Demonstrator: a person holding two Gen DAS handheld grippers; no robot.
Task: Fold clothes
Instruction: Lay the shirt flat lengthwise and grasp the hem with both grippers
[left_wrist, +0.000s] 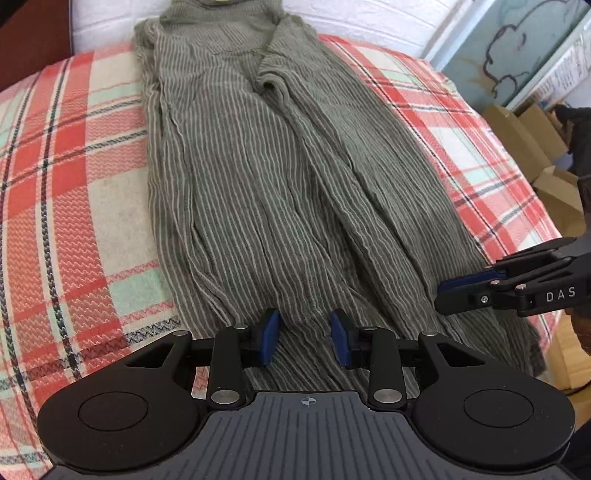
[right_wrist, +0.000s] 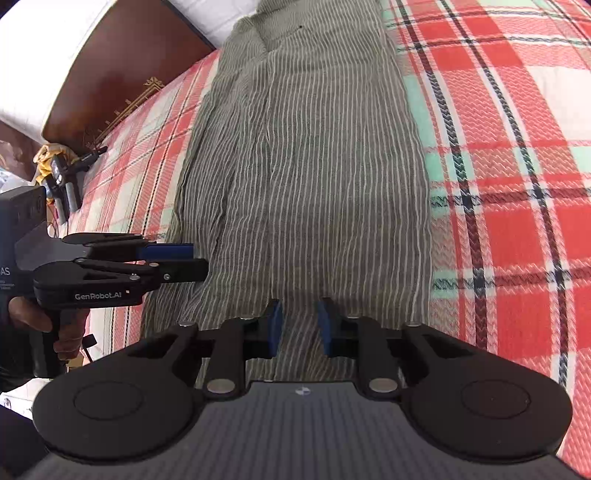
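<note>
A grey-green striped garment lay stretched lengthwise on a bed covered by a red, white and mint plaid blanket, its long sides folded in toward the middle so that it formed a narrow strip running away from both cameras. In the left wrist view the left tool stood over the near end of the garment with its blue pads parted and striped cloth showing in the gap between them; whether the pads touched the fabric could not be told. The right tool entered that view from the right edge, at the garment's right border, its fingers seen side-on and lying close together. In the right wrist view the right tool likewise stood over the near end of the garment, its pads moderately apart with cloth visible between them. The left tool reached in from the left, held by a hand, its tips at the garment's left edge. A dark wooden headboard rose at the far left of the blanket, and cardboard boxes stood beyond the bed.
</note>
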